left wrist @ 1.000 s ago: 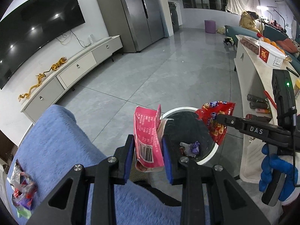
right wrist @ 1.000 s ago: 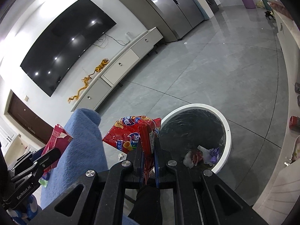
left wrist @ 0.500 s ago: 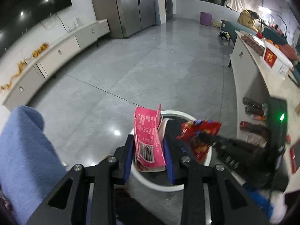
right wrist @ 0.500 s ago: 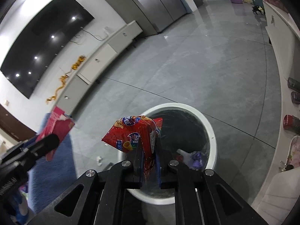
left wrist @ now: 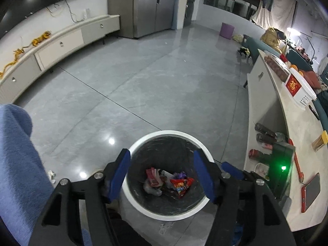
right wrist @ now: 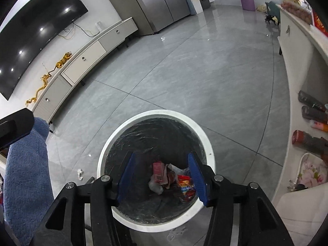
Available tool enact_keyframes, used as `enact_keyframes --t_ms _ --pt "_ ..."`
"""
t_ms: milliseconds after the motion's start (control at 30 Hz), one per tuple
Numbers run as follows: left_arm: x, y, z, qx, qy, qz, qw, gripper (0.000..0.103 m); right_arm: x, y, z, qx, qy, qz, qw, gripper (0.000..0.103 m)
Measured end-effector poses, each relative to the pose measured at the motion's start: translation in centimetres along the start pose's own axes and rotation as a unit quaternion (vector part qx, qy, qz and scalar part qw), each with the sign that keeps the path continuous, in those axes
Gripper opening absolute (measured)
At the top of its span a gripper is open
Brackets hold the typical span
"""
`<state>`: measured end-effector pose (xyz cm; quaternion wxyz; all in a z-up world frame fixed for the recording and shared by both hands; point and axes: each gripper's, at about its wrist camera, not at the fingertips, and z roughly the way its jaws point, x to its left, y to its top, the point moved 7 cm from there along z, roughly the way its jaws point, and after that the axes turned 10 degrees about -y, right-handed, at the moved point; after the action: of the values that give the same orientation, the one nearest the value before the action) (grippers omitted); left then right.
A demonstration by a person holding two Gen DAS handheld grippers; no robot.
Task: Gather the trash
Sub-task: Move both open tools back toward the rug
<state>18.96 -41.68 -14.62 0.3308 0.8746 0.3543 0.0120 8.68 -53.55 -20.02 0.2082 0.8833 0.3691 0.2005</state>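
both wrappers [left wrist: 180, 184] now in bin [left wrist: 143, 143]; both grippers' jaws just opened, empty

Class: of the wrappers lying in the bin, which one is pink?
The pink carton, left in the heap, barcode showing; the snack bag right of it is red.

The floor [left wrist: 164, 86] was grey and shiny. A long white cabinet [right wrist: 86, 55] stood under a big black TV [right wrist: 34, 32]. A silver fridge [left wrist: 143, 6] stood by the wall, near a purple stool [left wrist: 227, 30]
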Motion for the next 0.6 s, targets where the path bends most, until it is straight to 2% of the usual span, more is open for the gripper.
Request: enact_keyframes --t_ms 133,333,467,600 --pt "0.5 -0.1 -3.0 -0.036 0.028 -0.002 0.9989 0.062 0.0 0.3 -2.0 -0.02 -0.018 -0.002 1.0 0.055" --pt "1.2 -0.1 -8.3 -0.1 0.065 -0.008 0.9928 0.062 1.7 0.8 -6.9 -0.076 -0.069 -0.028 0.994 0.068" --pt "2.0 -0.8 -12.3 -0.134 0.087 -0.011 0.9872 0.062 3.5 1.3 -11.3 -0.134 -0.117 -0.05 0.983 0.082" --pt "3.3 -1.7 -16.6 -0.158 0.1 -0.03 0.9819 0.062 6.0 1.6 -16.5 -0.206 -0.118 -0.067 0.969 0.093"
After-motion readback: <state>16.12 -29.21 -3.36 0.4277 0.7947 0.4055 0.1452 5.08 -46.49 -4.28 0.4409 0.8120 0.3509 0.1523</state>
